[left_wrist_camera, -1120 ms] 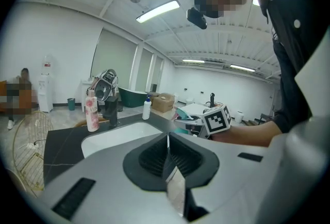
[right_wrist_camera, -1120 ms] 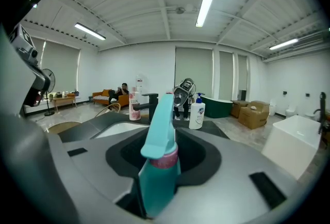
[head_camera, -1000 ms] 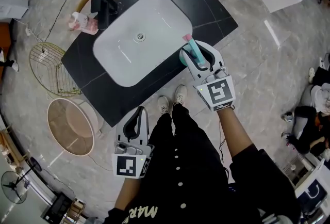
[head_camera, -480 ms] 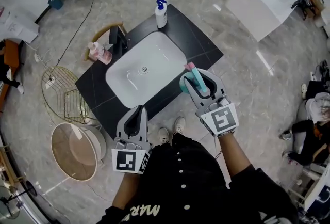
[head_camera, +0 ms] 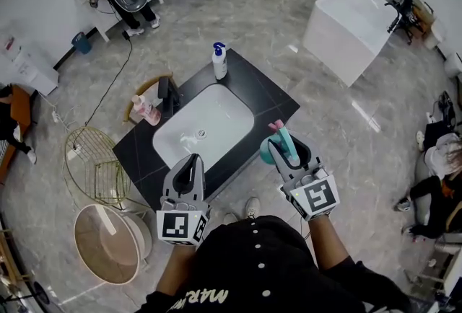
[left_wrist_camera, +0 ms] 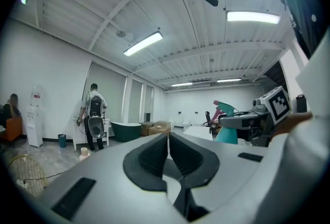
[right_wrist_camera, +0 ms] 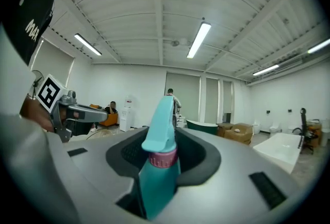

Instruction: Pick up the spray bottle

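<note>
Teal spray bottle [right_wrist_camera: 159, 171] with a pink collar sits clamped upright between the right gripper's [head_camera: 285, 146] jaws, its nozzle past their tips, in the air near the black counter's [head_camera: 271, 99] edge; the left gripper [head_camera: 191, 164] is alongside, jaws together, empty.

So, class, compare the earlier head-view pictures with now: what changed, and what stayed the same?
Both grippers rose away from the sink counter. The right gripper carried the spray bottle up, still clamped; the left gripper stayed shut and empty. The pump bottle and pink bottle stayed put on the counter.
</note>
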Tool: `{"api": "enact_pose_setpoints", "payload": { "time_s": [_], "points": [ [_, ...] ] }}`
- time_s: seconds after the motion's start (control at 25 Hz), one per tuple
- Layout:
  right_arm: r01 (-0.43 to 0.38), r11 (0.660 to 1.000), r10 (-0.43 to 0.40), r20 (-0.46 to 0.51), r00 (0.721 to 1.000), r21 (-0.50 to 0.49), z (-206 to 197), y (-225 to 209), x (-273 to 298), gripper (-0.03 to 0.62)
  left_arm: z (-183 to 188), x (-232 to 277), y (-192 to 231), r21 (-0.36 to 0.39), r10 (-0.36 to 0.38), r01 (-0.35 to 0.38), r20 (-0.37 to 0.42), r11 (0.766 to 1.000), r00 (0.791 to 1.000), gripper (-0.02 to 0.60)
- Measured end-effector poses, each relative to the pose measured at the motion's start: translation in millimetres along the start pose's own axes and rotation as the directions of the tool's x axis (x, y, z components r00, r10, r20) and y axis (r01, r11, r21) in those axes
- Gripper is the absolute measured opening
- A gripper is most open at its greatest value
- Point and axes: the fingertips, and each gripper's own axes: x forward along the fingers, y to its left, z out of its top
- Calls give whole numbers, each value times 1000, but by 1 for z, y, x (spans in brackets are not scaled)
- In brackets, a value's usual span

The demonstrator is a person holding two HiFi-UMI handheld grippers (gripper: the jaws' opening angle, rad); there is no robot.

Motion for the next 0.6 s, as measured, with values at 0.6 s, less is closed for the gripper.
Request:
{"api": "enact_pose_setpoints", "payload": {
  "time_s": [0.6],
  "points": [
    [83,997,-83,41,996,6,13,-9,-39,129,23,-4,-12,36,-22,20,52,999,998,20]
  ]
}}
